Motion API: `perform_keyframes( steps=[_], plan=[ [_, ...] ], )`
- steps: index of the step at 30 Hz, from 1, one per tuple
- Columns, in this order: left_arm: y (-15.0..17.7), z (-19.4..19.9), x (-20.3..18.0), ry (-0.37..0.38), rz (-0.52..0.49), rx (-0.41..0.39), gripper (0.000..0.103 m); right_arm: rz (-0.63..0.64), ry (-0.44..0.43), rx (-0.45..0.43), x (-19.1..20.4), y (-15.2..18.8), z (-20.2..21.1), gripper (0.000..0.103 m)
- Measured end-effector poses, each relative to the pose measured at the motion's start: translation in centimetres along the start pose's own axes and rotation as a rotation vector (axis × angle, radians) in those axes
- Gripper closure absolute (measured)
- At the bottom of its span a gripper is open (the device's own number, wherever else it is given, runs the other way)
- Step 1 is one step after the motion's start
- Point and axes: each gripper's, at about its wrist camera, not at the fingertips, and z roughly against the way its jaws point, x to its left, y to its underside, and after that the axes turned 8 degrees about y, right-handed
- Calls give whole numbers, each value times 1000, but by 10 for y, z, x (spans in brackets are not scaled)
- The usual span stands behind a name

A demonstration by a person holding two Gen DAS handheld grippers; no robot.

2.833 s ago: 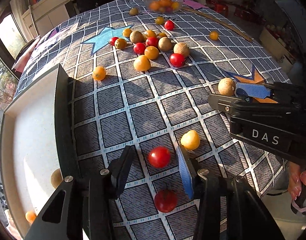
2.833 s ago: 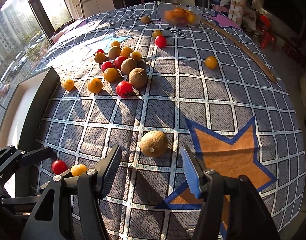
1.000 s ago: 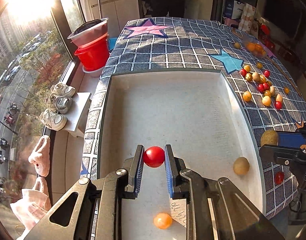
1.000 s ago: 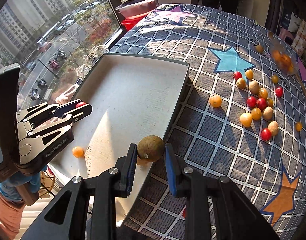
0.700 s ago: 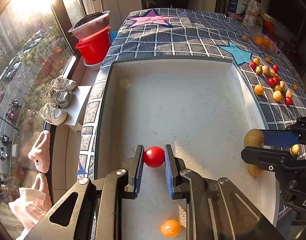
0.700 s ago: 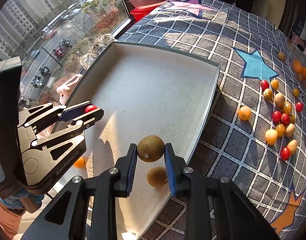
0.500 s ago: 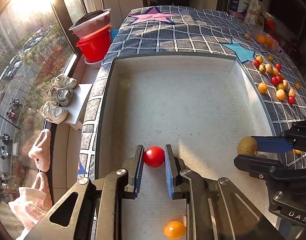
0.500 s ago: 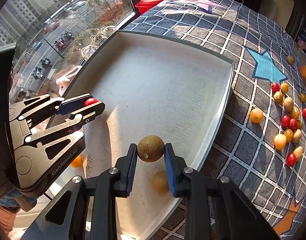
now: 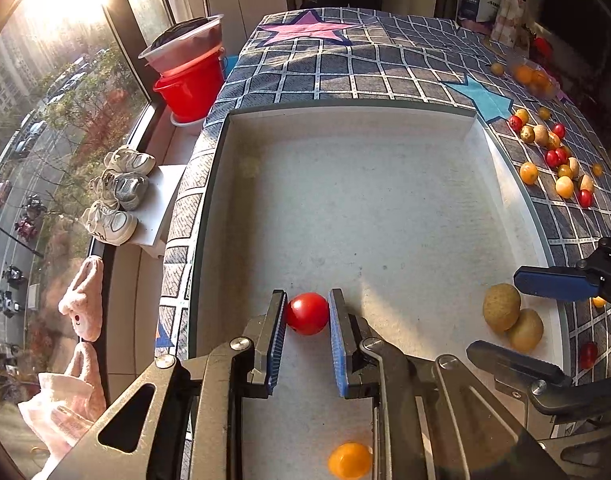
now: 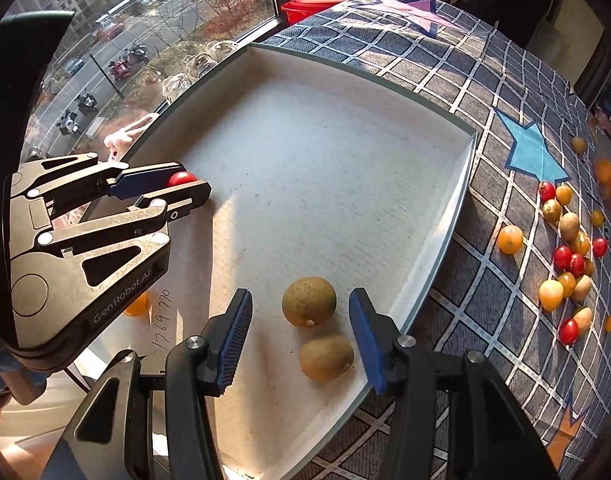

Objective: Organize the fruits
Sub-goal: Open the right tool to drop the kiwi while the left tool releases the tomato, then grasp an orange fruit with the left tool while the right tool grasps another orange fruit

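The left hand-held gripper (image 9: 307, 316) is pinching a red tomato (image 9: 307, 313) over the tray (image 9: 345, 114). The right hand-held gripper (image 10: 301, 312) is spread around a brown fruit (image 10: 309, 301). Released high, the tomato could roll away toward the far wall.

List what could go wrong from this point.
1. The left gripper holds the tomato over the tray; released here, it could roll across the floor.
2. The open right gripper straddles the brown fruit; pulling back could knock it or its neighbour.
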Motion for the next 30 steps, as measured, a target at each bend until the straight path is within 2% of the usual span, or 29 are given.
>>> perform_keyframes(
  steps=[2, 6, 7, 8, 9, 11, 19, 26, 30],
  plan=[
    [0, 1, 0, 7, 2, 5, 81, 14, 2, -21, 0, 4, 9, 38],
    [2, 2, -2, 5, -4, 10, 79, 22, 14, -46, -1, 11, 22, 29],
    [2, 2, -3, 2, -6, 11, 57, 17, 13, -49, -3, 13, 24, 27],
    [3, 4, -4, -5, -6, 3, 21, 10, 11, -53, -4, 15, 27, 24],
    [4, 8, -6, -18, -11, -22, 12, 2, 9, -56, -8, 17, 31, 24],
    [5, 16, -11, -37, -36, -56, 11, -15, 3, -63, -14, 23, 38, 24],
    [4, 32, -37, -19, -87, -51, 11, -123, 17, -79, -53, 58, 56, 22],
    [-4, 50, -82, 18, -162, -82, 11, -269, 52, -44, -108, 104, 60, 22],
    [-7, 51, -116, 43, -212, -74, 11, -358, 83, -19, -143, 130, 60, 22]
  ],
)
